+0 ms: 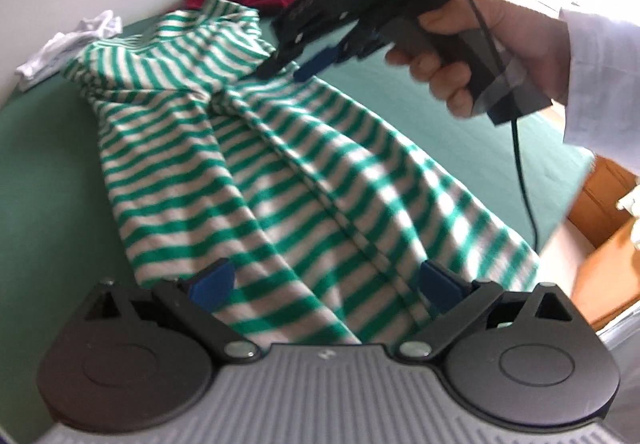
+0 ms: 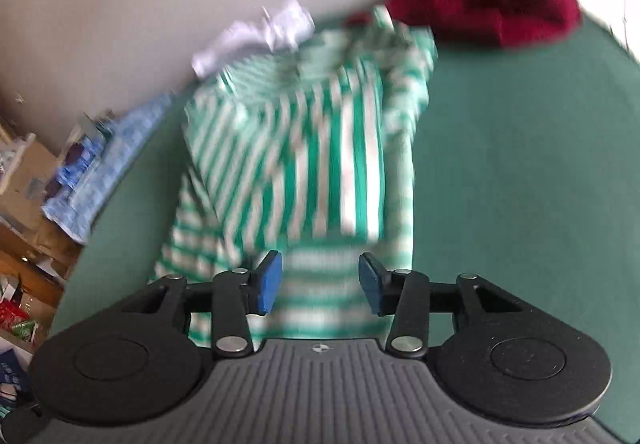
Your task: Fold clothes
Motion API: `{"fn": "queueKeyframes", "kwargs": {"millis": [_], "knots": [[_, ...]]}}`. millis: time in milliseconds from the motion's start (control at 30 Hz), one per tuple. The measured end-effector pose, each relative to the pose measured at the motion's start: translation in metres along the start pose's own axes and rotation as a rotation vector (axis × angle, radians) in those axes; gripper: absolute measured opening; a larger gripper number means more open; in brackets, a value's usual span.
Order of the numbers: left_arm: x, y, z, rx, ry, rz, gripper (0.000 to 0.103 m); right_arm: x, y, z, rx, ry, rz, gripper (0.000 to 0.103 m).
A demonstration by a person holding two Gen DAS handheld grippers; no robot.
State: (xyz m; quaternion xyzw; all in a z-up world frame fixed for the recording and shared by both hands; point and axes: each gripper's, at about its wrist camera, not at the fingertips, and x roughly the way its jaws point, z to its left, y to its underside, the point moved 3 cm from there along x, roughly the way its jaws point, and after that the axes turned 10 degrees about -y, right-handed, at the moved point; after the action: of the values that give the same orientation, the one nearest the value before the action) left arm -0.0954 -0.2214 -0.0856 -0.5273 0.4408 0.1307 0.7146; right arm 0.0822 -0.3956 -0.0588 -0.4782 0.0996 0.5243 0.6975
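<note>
I see the green-and-white striped shirt [image 1: 248,148] lying on the green table cover [image 1: 52,172]. My left gripper [image 1: 326,280] is wide open over the shirt's near end. My right gripper [image 2: 320,282] is open too, above the shirt's edge, with a hand [image 1: 480,52] holding it. A dark red garment [image 2: 492,0] and a white cloth [image 2: 256,36] sit behind.

The right gripper [image 2: 320,280] hung with its blue pads apart over the near end of a green-and-white striped shirt [image 2: 316,164], which lay on a green cloth [image 2: 520,184] with one part folded over itself. A dark red garment [image 2: 492,0] and a white cloth [image 2: 260,32] lay at the far edge, a light blue cloth [image 2: 104,164] at the left.
</note>
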Motion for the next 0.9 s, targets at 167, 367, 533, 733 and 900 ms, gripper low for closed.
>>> {"fn": "queueKeyframes", "kwargs": {"millis": [167, 367, 533, 733, 900], "knots": [[-0.018, 0.026, -0.010, 0.042, 0.059, 0.006, 0.099, -0.045, 0.053, 0.022, 0.150, -0.018, -0.090, 0.046], [-0.054, 0.074, -0.014, 0.073, 0.075, -0.038, 0.099, -0.126, 0.145, 0.067, 0.045, 0.097, -0.252, 0.057], [-0.081, 0.100, -0.004, 0.029, 0.063, -0.010, 0.098, -0.158, 0.204, 0.096, -0.044, 0.154, -0.297, 0.077], [-0.082, 0.131, 0.032, -0.199, -0.003, 0.067, 0.097, -0.142, 0.218, 0.080, -0.059, 0.051, -0.194, 0.066], [-0.060, 0.131, 0.030, -0.216, -0.036, 0.099, 0.097, -0.122, 0.223, 0.056, -0.033, -0.030, -0.094, 0.066]]}}
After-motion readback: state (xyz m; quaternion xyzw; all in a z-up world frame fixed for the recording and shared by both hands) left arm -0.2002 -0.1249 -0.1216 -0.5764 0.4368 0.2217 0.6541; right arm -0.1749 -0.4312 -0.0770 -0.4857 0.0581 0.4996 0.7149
